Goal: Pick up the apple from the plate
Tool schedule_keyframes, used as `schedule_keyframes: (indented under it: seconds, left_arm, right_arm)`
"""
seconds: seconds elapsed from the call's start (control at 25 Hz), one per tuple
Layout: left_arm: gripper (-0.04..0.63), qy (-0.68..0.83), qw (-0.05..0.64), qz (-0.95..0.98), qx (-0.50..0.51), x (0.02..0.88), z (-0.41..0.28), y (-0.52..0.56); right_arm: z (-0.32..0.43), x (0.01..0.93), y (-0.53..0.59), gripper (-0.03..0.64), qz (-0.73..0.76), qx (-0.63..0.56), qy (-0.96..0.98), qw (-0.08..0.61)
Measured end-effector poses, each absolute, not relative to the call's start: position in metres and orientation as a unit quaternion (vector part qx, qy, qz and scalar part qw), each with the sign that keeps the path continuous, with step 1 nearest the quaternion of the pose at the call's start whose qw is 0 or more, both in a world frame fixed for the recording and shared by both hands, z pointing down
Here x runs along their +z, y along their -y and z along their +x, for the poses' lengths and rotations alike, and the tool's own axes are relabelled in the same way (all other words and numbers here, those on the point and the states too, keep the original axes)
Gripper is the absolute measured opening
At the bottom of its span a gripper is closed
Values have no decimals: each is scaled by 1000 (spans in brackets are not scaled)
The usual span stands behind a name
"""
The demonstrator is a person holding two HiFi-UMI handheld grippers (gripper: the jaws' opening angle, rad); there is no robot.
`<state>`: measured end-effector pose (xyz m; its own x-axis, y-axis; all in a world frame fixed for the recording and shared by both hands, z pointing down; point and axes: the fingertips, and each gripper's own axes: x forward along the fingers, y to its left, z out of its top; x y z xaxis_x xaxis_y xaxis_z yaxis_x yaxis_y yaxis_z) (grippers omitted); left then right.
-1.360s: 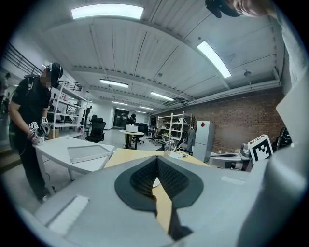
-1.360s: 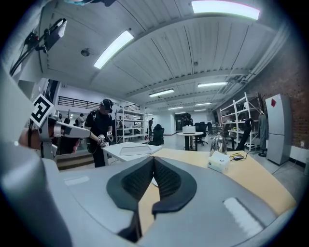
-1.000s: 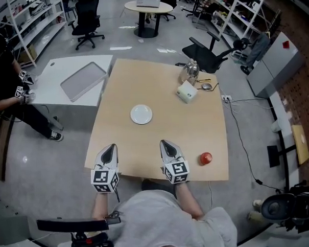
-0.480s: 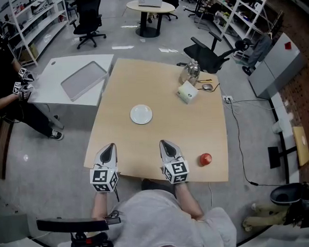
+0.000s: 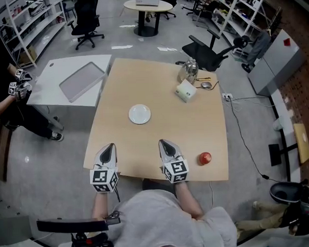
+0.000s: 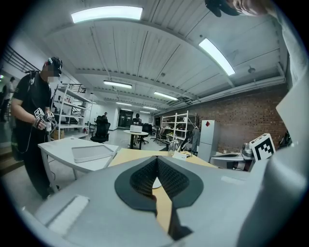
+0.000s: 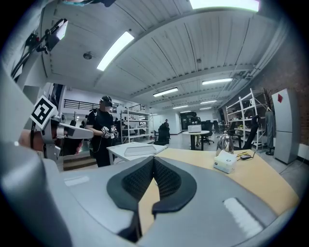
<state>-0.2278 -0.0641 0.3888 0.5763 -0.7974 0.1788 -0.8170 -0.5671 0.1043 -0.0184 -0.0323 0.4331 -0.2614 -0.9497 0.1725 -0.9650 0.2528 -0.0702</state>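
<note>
Two tools sit over the near edge of the tan table (image 5: 158,89): the left tool (image 5: 110,147) and the right tool (image 5: 163,143), each with its jaws pressed together on nothing. The red apple (image 5: 205,157) lies on the bare table just right of the right tool, well apart from the white plate (image 5: 139,114) at mid-table. At the far right stand a white box (image 5: 186,90) and a metal jug (image 5: 189,70). To the left, a white table (image 5: 46,94) carries a grey tray (image 5: 82,80). Shelves (image 5: 32,23) and an office chair (image 5: 86,18) stand on the grey floor (image 5: 43,151).
</note>
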Motion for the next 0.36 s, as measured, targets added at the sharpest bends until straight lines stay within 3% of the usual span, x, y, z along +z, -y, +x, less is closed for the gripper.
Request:
schedule_keyframes:
  seconds: [0.36]
  left_arm:
    - [20, 458, 87, 883, 59, 388, -226, 66]
  right_arm:
    - [-14, 433, 33, 6, 605, 83, 790, 49]
